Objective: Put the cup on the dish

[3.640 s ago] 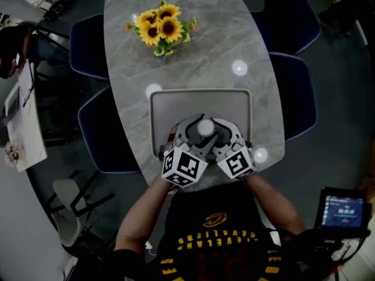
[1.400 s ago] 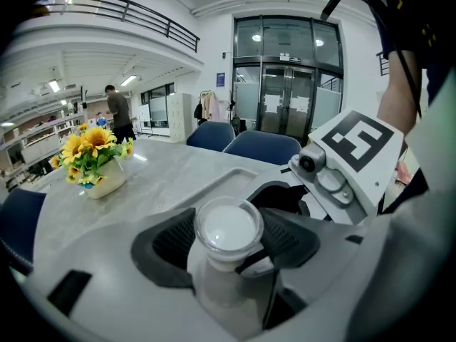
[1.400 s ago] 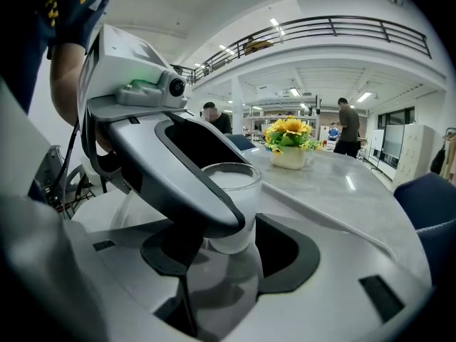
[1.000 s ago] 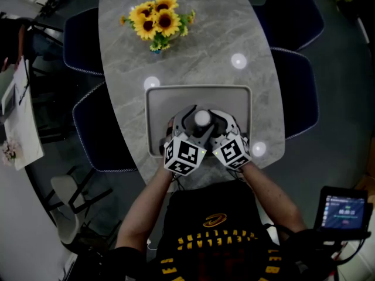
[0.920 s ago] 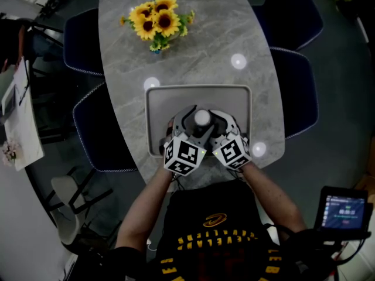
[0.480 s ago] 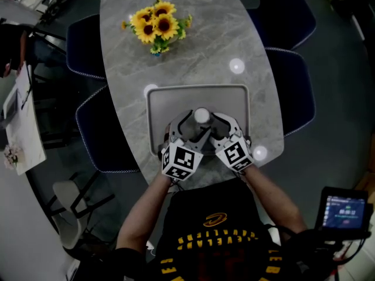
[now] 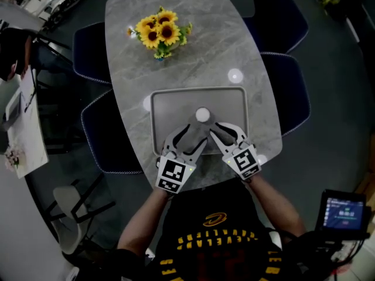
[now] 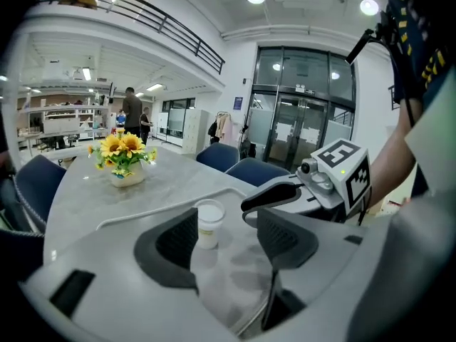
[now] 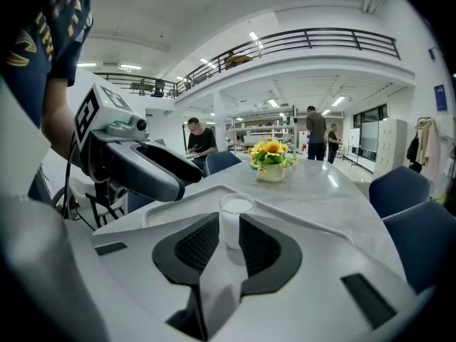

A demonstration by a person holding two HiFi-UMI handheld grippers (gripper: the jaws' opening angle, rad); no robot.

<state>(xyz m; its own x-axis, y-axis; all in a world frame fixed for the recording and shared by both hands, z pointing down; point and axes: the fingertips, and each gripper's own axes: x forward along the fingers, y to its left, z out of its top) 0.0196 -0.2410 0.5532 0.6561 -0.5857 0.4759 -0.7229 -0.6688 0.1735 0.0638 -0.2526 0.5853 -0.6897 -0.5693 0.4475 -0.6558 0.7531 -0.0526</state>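
A small white cup (image 7: 203, 114) stands upright on the grey tray-like dish (image 7: 170, 98) and nothing touches it. Both grippers sit just short of the cup, at the dish's near edge. My left gripper (image 7: 195, 131) is wide open with its jaws closing slightly; the cup (image 8: 209, 223) shows beyond its tips. My right gripper (image 7: 218, 130) has its jaws closing to a narrow gap with nothing between them. In the right gripper view the cup (image 9: 236, 206) appears past the fingertips, in line with that gap.
The dish lies on an oval grey marble table (image 7: 193, 51) with a vase of sunflowers (image 7: 159, 34) at its far end. Dark blue chairs (image 7: 290, 92) stand along both sides. A tablet (image 7: 343, 211) is at lower right. People stand far behind.
Both grippers have drawn back toward me, away from the cup, which stays standing on the dish. The right jaws have narrowed.
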